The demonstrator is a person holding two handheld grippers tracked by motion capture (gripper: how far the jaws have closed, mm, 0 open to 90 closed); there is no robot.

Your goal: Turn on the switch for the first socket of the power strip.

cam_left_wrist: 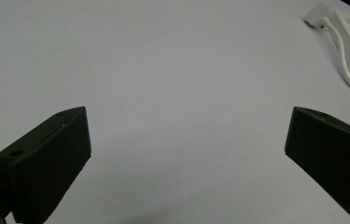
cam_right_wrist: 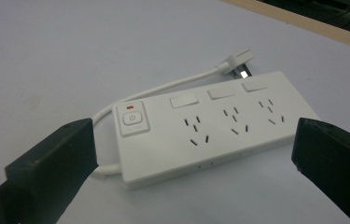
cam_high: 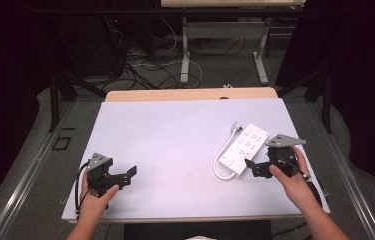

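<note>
Power strip (cam_high: 245,148) lies flat on the right half of the surface (cam_high: 175,145), just ahead of my right gripper (cam_high: 255,168). In the right gripper view the strip (cam_right_wrist: 210,126) sits between and beyond my fingers (cam_right_wrist: 51,163), which stand wide apart and hold nothing. Switch end is nearest me; the cord (cam_right_wrist: 163,86) loops round behind that end to a flat plug (cam_right_wrist: 238,63) lying beside the far end.

Handling, as I judge it: rigid plastic shell, light, smooth and likely slick under hard pads. It should not flex. The cord is limp and will trail or drag the plug if I lift. Best hold looks to be across the narrow width, on the two long side walls near the middle, clear of the rocker buttons and the power switch (cam_right_wrist: 133,119).

My left gripper (cam_high: 125,176) rests low at the near left, fingers (cam_left_wrist: 46,163) spread wide, empty, pointed over bare surface.

Room: broad open stretch between the two grippers and toward the far edge. The strip is near the right edge, so I would draw it inward, not outward. Near edge is close under my wrists.
</note>
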